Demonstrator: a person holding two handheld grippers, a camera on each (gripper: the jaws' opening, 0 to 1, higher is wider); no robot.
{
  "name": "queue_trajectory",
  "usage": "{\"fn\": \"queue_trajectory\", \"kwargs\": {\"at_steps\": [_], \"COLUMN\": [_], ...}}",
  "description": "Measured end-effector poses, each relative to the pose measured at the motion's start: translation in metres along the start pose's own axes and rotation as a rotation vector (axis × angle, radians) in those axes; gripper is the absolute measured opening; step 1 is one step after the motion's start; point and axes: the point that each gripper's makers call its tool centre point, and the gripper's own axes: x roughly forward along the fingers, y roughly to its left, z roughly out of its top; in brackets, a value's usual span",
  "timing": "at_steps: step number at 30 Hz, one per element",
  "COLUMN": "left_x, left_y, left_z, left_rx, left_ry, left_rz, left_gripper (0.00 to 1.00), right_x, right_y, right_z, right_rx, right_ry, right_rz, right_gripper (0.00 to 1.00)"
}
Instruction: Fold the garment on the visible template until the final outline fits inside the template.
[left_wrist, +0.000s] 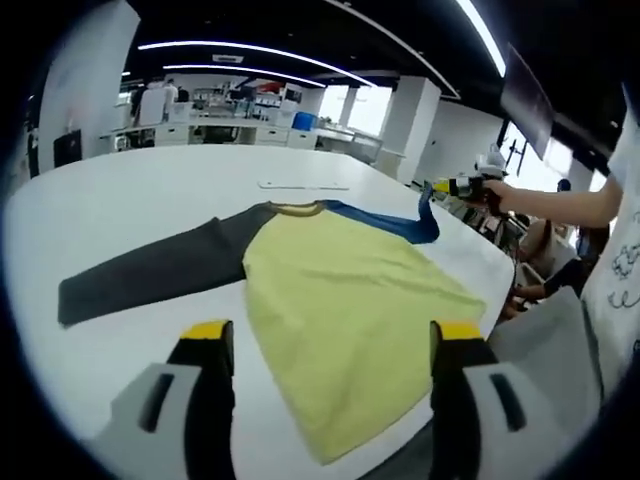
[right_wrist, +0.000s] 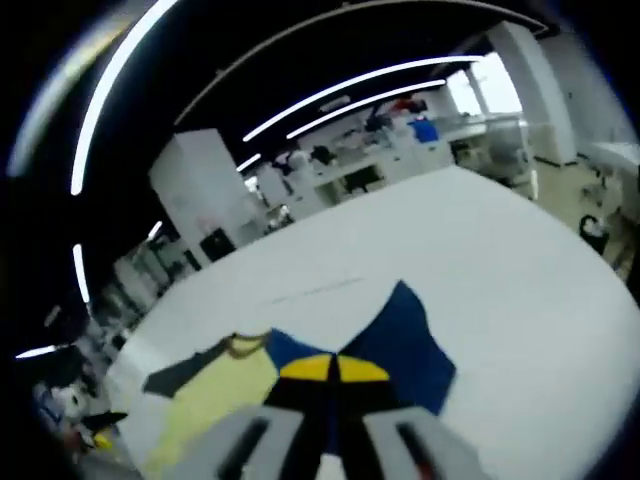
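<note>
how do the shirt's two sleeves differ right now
The grey sleeve lies flat and stretched out on the table; the blue sleeve is lifted at its end. The right gripper is shut on the blue sleeve, while nothing holds the grey one; the left gripper hangs open near the hem. Both join the same yellow body.

Garment lies flat on table, one sleeve stretched out to left in left gripper view. Opp. sleeve lifted off table at far right, pinched in right gripper. Left gripper sits just before hem, jaws apart.
</note>
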Motion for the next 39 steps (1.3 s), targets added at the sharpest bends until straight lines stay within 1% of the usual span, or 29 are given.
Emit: {"fn": "queue_trajectory", "kwargs": {"at_steps": [1, 2, 4, 7, 12, 14, 17, 21, 25, 26, 29, 34, 37, 39], "left_x": [0.0, 0.0, -0.001, -0.002, -0.005, -0.006, -0.009, -0.011, -0.011, -0.012, -0.012, -0.013, -0.013, -0.013], "left_y": [-0.001, -0.002, -0.004, -0.008, -0.008, -0.007, -0.007, -0.006, -0.005, -0.005, -0.006, -0.003, -0.002, -0.002], "left_z": [0.0, -0.001, 0.0, 0.0, -0.002, -0.002, -0.003, -0.002, -0.003, -0.003, -0.004, -0.005, -0.005, -0.005], "left_rx": [0.0, -0.002, -0.004, -0.007, -0.009, -0.012, -0.014, -0.017, -0.019, -0.019, -0.023, -0.026, -0.028, -0.034], "left_ry": [-0.001, -0.002, -0.004, -0.008, -0.01, -0.014, -0.016, -0.018, -0.017, -0.015, -0.011, -0.005, -0.006, -0.006], "left_rz": [-0.002, -0.004, -0.004, -0.004, 0.005, 0.008, 0.016, 0.021, 0.025, 0.027, 0.028, 0.032, 0.037, 0.039], "left_gripper": [0.77, 0.77, 0.77, 0.77, 0.77, 0.77, 0.76, 0.76, 0.76, 0.76, 0.76, 0.76, 0.76, 0.76], "right_x": [0.006, 0.014, 0.024, 0.041, 0.066, 0.072, 0.082, 0.093, 0.106, 0.108, 0.116, 0.134, 0.142, 0.147], "right_y": [0.009, 0.025, 0.041, 0.071, 0.11, 0.122, 0.15, 0.18, 0.211, 0.22, 0.235, 0.258, 0.267, 0.271], "right_z": [0.0, -0.003, -0.007, -0.014, -0.021, -0.023, -0.029, -0.035, -0.045, -0.049, -0.057, -0.074, -0.084, -0.095], "right_rx": [0.004, 0.009, -0.003, -0.022, -0.017, -0.021, -0.042, -0.047, -0.043, -0.043, -0.031, -0.031, -0.027, -0.028], "right_ry": [0.002, 0.009, 0.022, 0.047, 0.076, 0.084, 0.099, 0.111, 0.118, 0.126, 0.135, 0.17, 0.19, 0.215], "right_rz": [0.02, 0.056, 0.085, 0.141, 0.222, 0.245, 0.295, 0.343, 0.391, 0.402, 0.425, 0.457, 0.467, 0.471], "right_gripper": [0.0, 0.0, 0.0, 0.0, 0.0, 0.0, 0.0, 0.0, 0.0, 0.0, 0.0, 0.0, 0.0, 0.0]}}
